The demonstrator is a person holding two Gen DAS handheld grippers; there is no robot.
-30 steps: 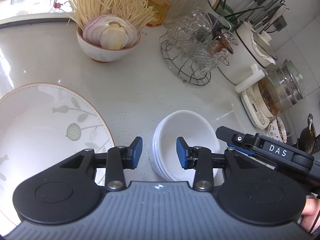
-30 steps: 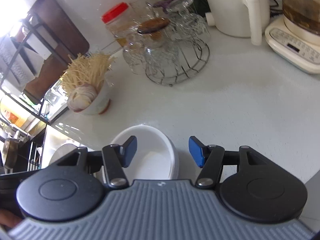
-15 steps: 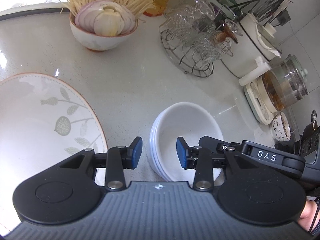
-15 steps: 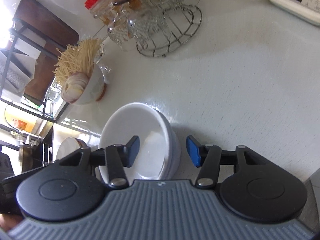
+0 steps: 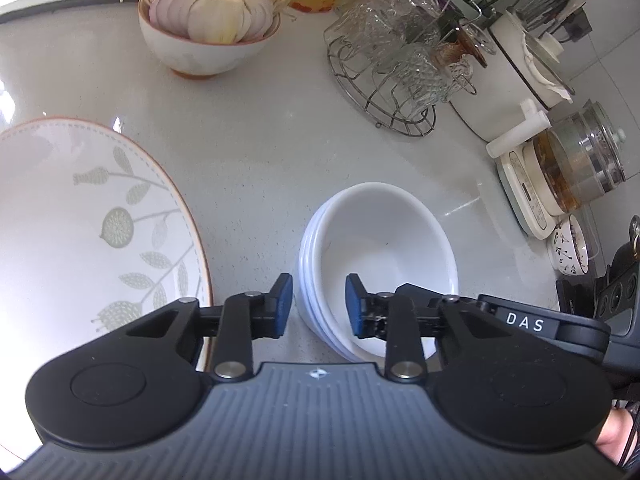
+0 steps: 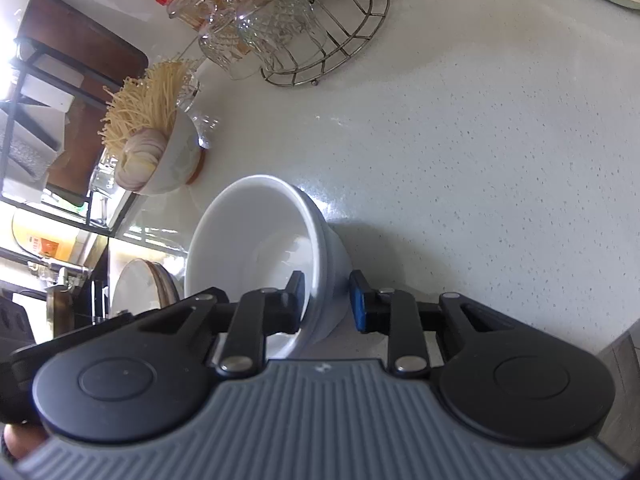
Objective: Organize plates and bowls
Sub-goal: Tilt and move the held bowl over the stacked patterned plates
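Observation:
A stack of white bowls (image 5: 384, 236) sits on the grey counter; it also shows in the right wrist view (image 6: 256, 240). My left gripper (image 5: 316, 304) is open, its jaws standing either side of the stack's near left rim. My right gripper (image 6: 326, 300) is open, its jaws straddling the stack's right rim, one inside the top bowl and one outside. A large white plate with a leaf pattern (image 5: 80, 232) lies to the left of the bowls; stacked plates (image 6: 140, 292) show at the left in the right wrist view.
A bowl of onion and noodles (image 5: 208, 28) stands at the back. A wire rack of glasses (image 5: 400, 72) is at the back right, with a white pot (image 5: 516, 76), a glass kettle (image 5: 576, 168) and a small patterned dish (image 5: 570, 246) along the right.
Both grippers have moved in toward the bowl stack. The right gripper's jaws have come around the stack's rim and narrowed a little.

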